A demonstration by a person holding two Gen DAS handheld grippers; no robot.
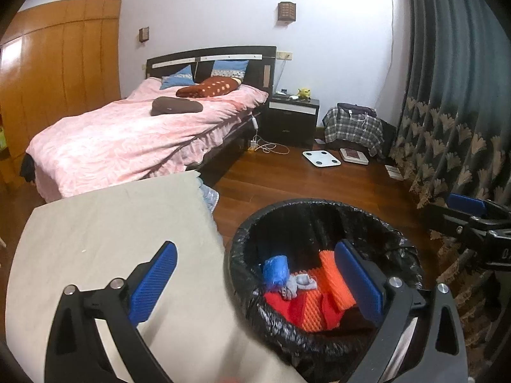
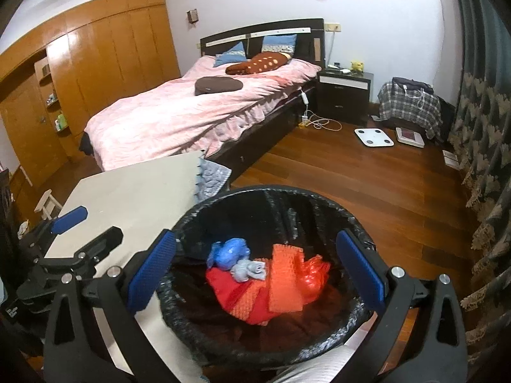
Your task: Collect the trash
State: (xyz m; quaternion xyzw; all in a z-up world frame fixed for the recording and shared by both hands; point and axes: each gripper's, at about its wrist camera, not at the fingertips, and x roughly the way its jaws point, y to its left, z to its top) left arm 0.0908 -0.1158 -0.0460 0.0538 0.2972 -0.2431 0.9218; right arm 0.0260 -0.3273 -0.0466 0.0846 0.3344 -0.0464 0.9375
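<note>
A round bin lined with a black bag (image 1: 242, 239) (image 2: 223, 201) stands on the wood floor beside a beige table (image 1: 111, 223) (image 2: 134, 198). Inside lie orange foam netting (image 1: 332, 274) (image 2: 284, 281), a red sheet (image 2: 223, 287), a crumpled blue bag (image 1: 274, 269) (image 2: 228, 252) and a grey wad (image 1: 300, 282) (image 2: 249, 269). My left gripper (image 1: 255, 287) is open and empty, spanning the table edge and the bin. My right gripper (image 2: 255, 274) is open and empty above the bin. Each gripper shows at the edge of the other's view.
A bed with a pink cover (image 1: 127, 134) (image 2: 191, 108) stands behind the table. A dark nightstand (image 1: 292, 118), a white scale (image 1: 321, 158) (image 2: 373, 137), a plaid-covered heap (image 1: 354, 127) and cables lie on the floor. Patterned curtains (image 1: 453, 111) hang at right. A wooden wardrobe (image 2: 95, 63) stands at left.
</note>
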